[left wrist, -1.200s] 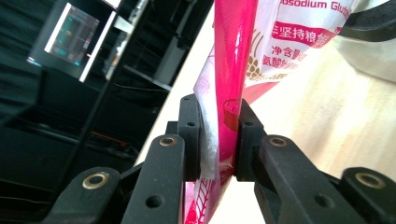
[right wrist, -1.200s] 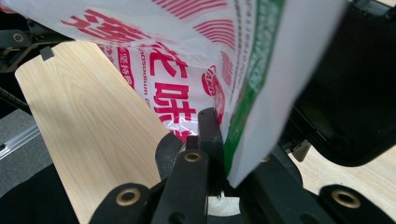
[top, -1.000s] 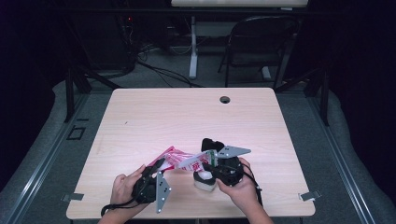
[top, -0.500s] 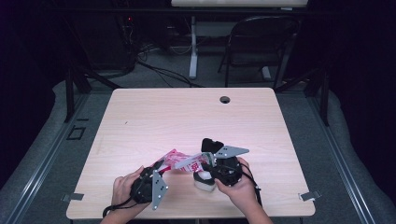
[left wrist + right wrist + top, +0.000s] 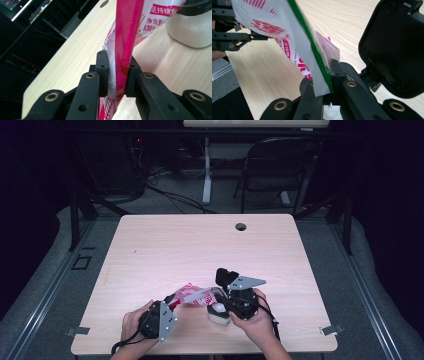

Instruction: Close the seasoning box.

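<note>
A pink, red and white printed plastic bag (image 5: 196,295) is stretched between both grippers near the table's front edge. My left gripper (image 5: 116,67) is shut on the bag's pink edge (image 5: 127,30); in the high view it (image 5: 173,302) sits at the bag's left end. My right gripper (image 5: 323,83) is shut on the bag's white, green-trimmed edge (image 5: 294,37), at the bag's right end (image 5: 220,297). A white tub (image 5: 218,315) stands just under the right gripper, its black hinged lid (image 5: 397,47) raised open.
The light wooden table (image 5: 200,245) has a round cable hole (image 5: 241,226) at the back. A folding chair (image 5: 280,165) and cables stand on the floor beyond it. The white tub (image 5: 192,30) is close to the bag's right side.
The left gripper has shifted a little and the bag's pink end has moved slightly with it. The right gripper has stayed where it was.
</note>
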Available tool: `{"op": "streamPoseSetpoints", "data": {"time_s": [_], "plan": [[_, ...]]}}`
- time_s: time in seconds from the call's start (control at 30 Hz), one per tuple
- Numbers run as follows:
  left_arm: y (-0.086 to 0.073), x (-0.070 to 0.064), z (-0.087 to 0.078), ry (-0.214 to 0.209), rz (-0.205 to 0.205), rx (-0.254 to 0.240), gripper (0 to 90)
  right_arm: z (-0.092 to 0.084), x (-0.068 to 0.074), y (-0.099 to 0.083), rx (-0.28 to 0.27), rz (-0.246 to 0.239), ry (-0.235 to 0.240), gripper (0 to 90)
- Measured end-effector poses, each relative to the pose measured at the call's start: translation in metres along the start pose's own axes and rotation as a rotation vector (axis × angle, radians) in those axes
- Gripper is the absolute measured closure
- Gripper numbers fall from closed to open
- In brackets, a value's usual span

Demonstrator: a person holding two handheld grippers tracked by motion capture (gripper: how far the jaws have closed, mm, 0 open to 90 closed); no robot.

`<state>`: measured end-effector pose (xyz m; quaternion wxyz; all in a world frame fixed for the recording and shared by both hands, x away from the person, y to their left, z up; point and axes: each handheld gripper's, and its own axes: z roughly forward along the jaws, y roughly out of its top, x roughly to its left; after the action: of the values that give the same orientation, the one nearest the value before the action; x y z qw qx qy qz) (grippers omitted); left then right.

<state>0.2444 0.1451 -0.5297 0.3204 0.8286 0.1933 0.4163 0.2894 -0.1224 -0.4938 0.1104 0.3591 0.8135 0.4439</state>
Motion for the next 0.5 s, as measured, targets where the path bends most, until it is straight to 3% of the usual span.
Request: {"op": "streamPoseSetpoints", "data": {"time_s": [0.5], "plan": [[-0.0092, -0.0014, 0.0045, -0.058, -0.102, 0.020, 77.8, 0.0019, 0.0030, 0.0057, -0.012, -0.004, 0.019, 90.0]]}}
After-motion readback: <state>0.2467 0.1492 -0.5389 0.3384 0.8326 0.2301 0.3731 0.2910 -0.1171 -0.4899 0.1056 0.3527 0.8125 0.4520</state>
